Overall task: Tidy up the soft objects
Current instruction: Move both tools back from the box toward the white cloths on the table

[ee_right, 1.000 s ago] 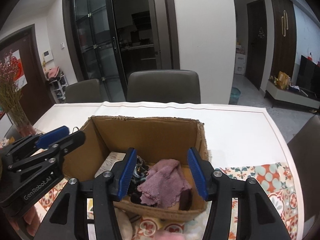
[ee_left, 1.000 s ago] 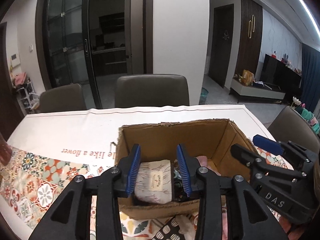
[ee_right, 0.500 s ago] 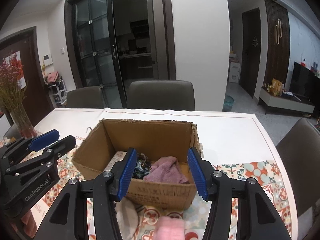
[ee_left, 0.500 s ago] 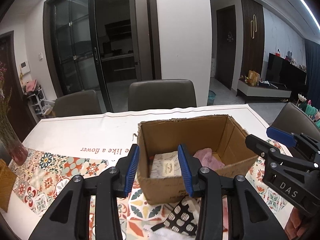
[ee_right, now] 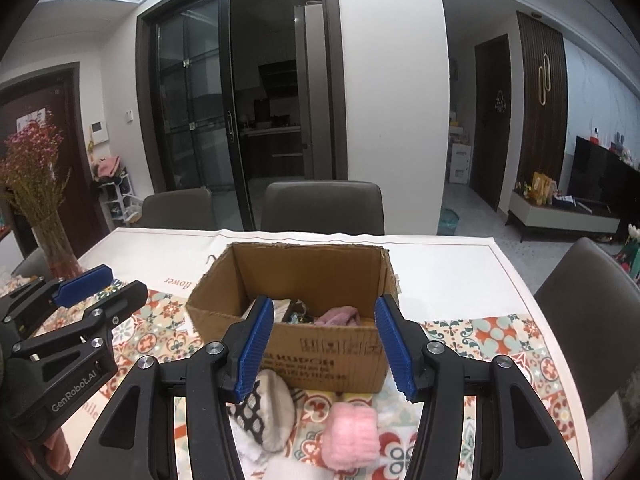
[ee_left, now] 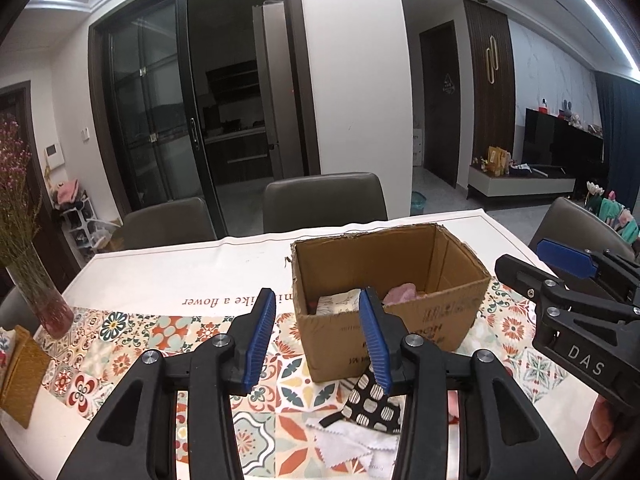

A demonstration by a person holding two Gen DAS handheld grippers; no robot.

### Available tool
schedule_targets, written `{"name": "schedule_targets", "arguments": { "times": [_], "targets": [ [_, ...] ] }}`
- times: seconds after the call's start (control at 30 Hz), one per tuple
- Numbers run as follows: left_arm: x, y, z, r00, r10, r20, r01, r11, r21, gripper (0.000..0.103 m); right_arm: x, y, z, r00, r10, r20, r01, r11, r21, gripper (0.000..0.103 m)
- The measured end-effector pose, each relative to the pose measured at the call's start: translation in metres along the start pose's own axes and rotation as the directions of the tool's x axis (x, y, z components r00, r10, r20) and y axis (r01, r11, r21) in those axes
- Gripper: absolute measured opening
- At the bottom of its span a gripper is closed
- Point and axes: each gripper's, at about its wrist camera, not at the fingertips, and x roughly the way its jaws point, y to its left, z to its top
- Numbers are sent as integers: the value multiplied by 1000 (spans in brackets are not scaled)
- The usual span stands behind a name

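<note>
Dining table, patterned cloth | one cardboard box holding three soft items | loose just before the box: one pink roll, one spotted cloth | my left gripper and right gripper both spread, empty

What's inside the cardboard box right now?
Inside the cardboard box: a pale printed cloth, a dark patterned item and a mauve towel. The near wall hides the box floor and anything beneath them.
</note>
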Motion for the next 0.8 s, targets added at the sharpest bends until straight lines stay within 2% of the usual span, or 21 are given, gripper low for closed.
{"name": "schedule_targets", "arguments": {
  "times": [0.37, 0.8],
  "targets": [
    [-45, 8, -22, 999, -9, 43, 8, 1000, 15, 47, -39, 16, -25, 1000, 6, 22, -6, 1000, -4, 54],
    [-65, 10, -57, 999, -37, 34, 36, 999, 35, 51, -54, 23, -62, 1000, 23, -13, -23, 999, 37, 54]
  ]
}}
